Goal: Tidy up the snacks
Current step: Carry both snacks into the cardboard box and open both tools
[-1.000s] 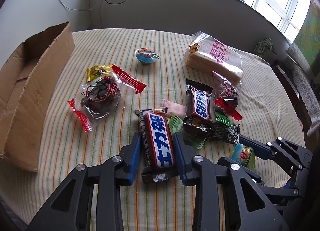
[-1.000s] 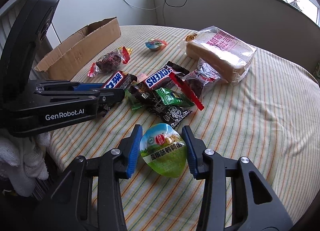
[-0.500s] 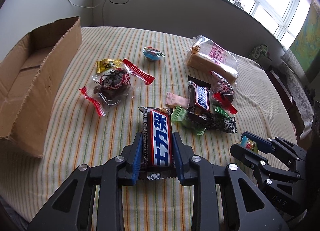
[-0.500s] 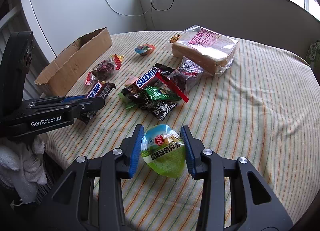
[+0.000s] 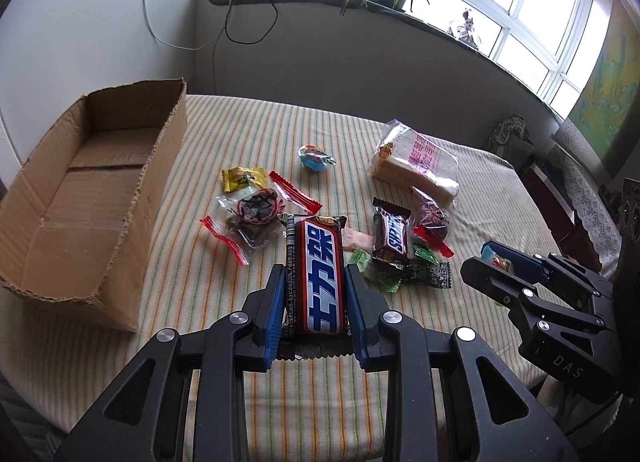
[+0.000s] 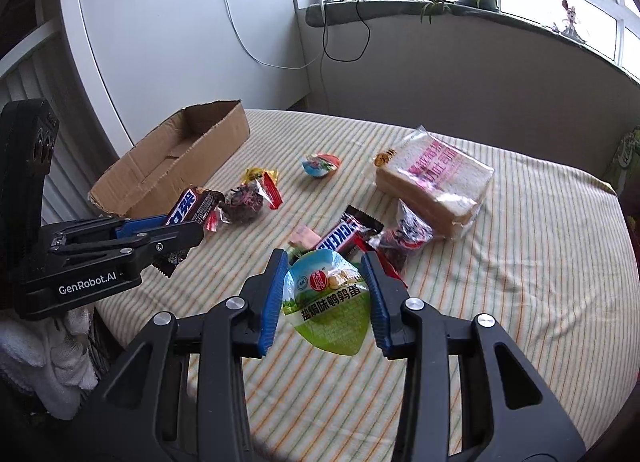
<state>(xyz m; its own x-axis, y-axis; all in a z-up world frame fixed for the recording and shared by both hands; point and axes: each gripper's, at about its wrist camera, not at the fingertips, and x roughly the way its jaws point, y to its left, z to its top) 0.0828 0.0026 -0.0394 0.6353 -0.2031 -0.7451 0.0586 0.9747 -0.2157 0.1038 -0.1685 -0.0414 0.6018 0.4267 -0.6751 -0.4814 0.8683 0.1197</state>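
Note:
My left gripper (image 5: 316,282) is shut on a Snickers bar with Chinese lettering (image 5: 322,274) and holds it above the striped table. It also shows in the right wrist view (image 6: 188,207), near the open cardboard box (image 6: 172,165). My right gripper (image 6: 325,294) is shut on a green-lidded quail egg cup (image 6: 328,302), lifted off the table. That gripper shows at the right of the left wrist view (image 5: 500,262). The box (image 5: 80,189) lies at the table's left, and the part of its floor that I see is bare.
On the striped tablecloth (image 5: 248,133) lie a bread pack (image 5: 416,165), a second Snickers (image 5: 390,240), a blue jelly cup (image 5: 314,157), red-sealed plum bags (image 5: 252,213), a yellow candy (image 5: 242,177), a pink candy and green wrappers. The table's front edge is close below both grippers.
Both grippers have risen and pulled back from the table with their snacks. The box interior has come into the left wrist view.

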